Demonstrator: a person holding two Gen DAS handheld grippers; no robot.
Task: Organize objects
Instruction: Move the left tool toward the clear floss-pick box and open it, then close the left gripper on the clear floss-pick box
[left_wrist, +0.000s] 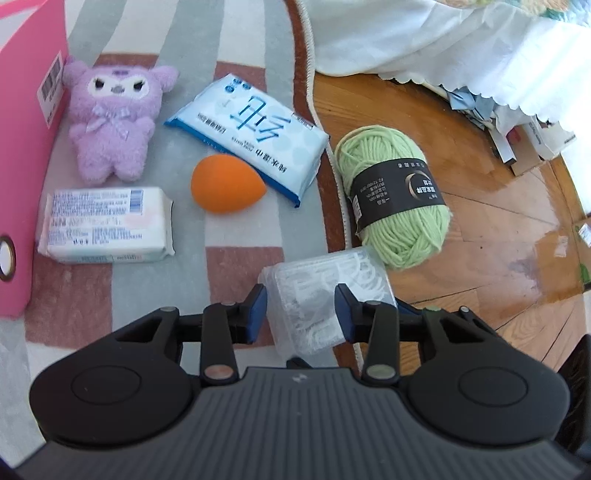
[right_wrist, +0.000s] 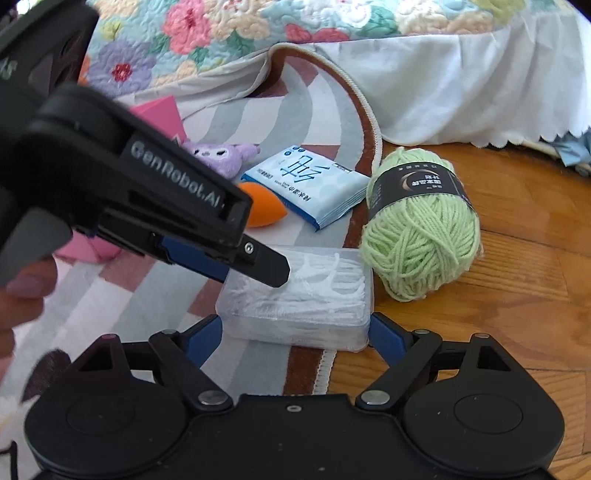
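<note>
Clear plastic floss-pick box (right_wrist: 299, 295) straddles the rug (left_wrist: 236, 258) edge, at 7 o'clock of the green yarn (left_wrist: 395, 195); left gripper (left_wrist: 301, 306) clenched on it, right gripper (right_wrist: 295, 328) released astride; the smooth lid may slip

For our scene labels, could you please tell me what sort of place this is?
Probably a bedroom floor: a floral quilted bedspread with a white skirt overhangs a striped pink-and-grey rug on wooden parquet flooring.
</note>
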